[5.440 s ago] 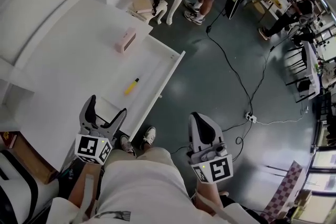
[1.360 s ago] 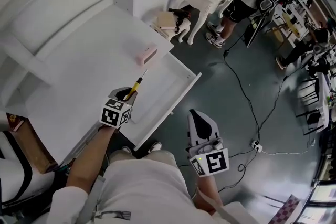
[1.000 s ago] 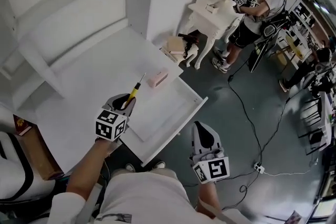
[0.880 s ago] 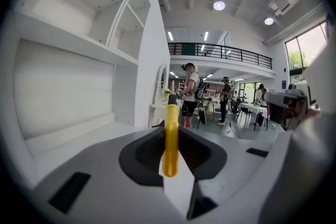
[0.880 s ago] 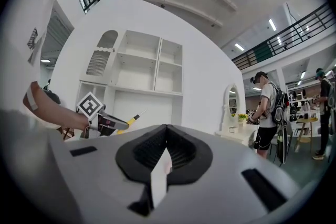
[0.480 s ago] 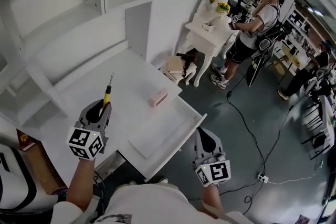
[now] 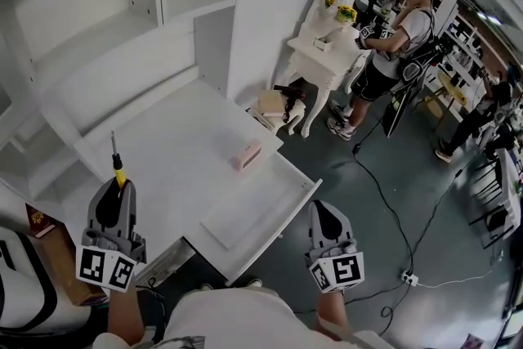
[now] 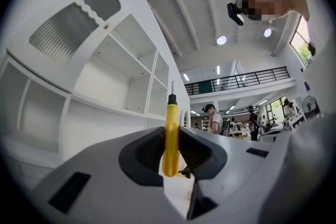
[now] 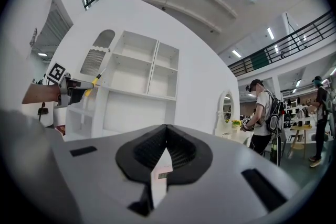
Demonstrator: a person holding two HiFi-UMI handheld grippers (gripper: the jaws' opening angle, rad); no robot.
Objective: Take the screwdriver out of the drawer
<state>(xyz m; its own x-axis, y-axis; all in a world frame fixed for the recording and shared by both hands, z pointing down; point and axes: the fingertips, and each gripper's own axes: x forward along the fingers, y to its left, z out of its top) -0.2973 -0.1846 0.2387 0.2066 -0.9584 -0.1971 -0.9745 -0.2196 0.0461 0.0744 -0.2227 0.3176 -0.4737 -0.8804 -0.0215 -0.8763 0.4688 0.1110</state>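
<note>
The left gripper (image 7: 119, 187) is still clamping down on the yellow handle of the screwdriver (image 7: 119, 171), and it is carrying it off to the left now, further from the open drawer (image 7: 278, 230) than half a second ago. A few seconds back the tool was lying inside that drawer; now it is well out of it, held above the left part of the white desk top (image 7: 163, 135) with its thin shaft pointing up toward the shelves (image 7: 122, 20). In the left gripper view the handle is standing upright, squeezed between the two dark pads. The pink box (image 7: 247, 154) is staying put on the desk near the drawer's back. The right gripper (image 7: 320, 208) is hanging just off the drawer's front, about where it was, jaws pressed together on nothing.
</note>
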